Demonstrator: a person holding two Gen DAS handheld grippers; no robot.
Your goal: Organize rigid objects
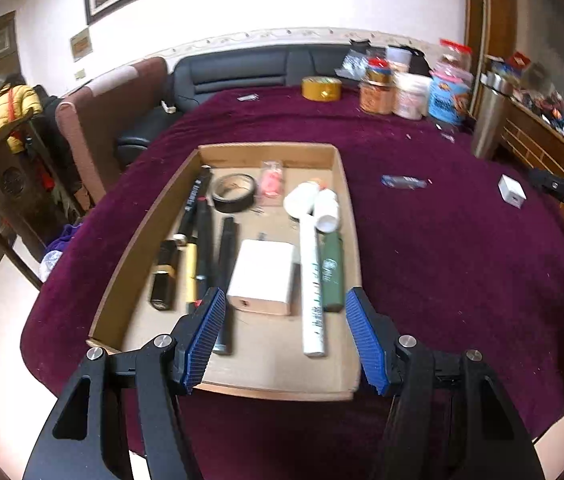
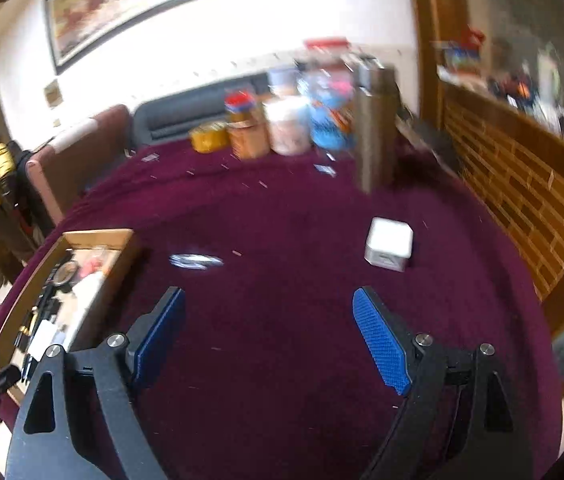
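A shallow cardboard tray [image 1: 346, 216] lies on the maroon tablecloth [image 1: 442, 260]. In it are black pens [image 1: 203, 224], a black tape roll [image 1: 233, 193], a white box [image 1: 261, 276], a white tube [image 1: 312, 280], a green lighter [image 1: 332, 276] and a white bottle [image 1: 326, 208]. My left gripper [image 1: 285, 304] hovers open over the tray's near end, holding nothing. My right gripper [image 2: 267, 300] stands open over bare cloth, empty. Ahead of it lie a small white cube [image 2: 389, 244] and a blue wrapped item [image 2: 195, 261]. The tray [image 2: 121, 258] sits at that view's left.
Jars and tubs [image 1: 410, 94], a yellow tape roll [image 1: 321, 88] and a steel flask [image 2: 374, 128] crowd the table's far side. A wooden railing [image 2: 522, 200] runs along the right. Chairs [image 1: 81, 120] and a dark sofa [image 1: 241, 70] stand beyond the far edge.
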